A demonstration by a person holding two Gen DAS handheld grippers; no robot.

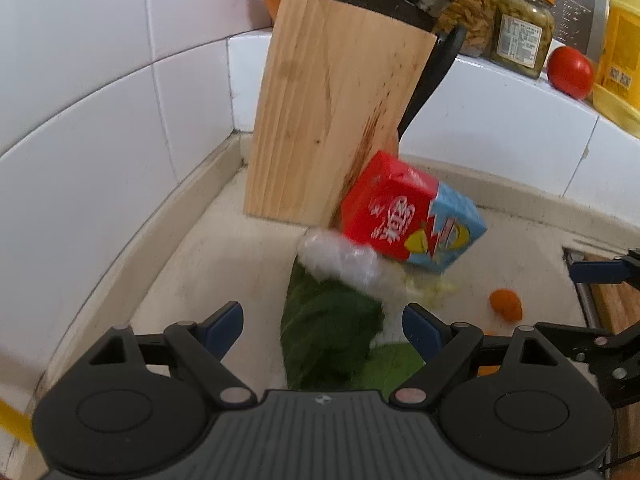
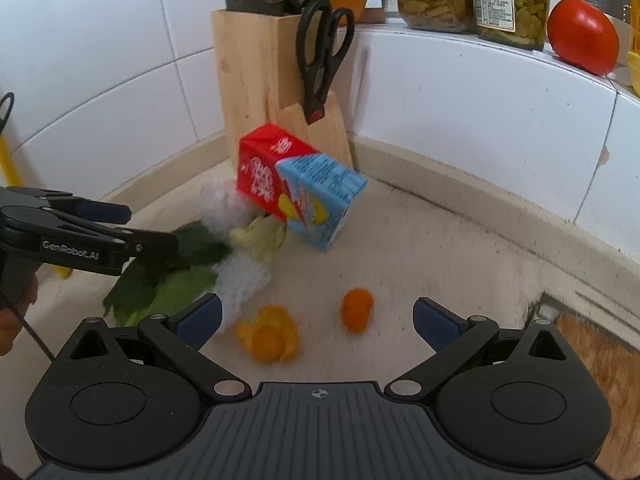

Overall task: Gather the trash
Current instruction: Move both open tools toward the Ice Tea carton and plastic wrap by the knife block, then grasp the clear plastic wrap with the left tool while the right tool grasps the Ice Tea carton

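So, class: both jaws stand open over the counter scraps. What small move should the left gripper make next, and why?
Probably ease the left gripper forward and down, then close on the green leaf. Its jaws are open and empty, the leaf lies directly between them, and the drink carton and white plastic wrap lie farther off.

Knife block, scissors, jars, tomato.

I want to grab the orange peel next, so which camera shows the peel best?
The right wrist view: the orange peel lies whole and unblocked on the counter, just ahead of the open right tool. The left wrist view shows only a sliver of it behind the left tool's finger, besides one small orange piece.
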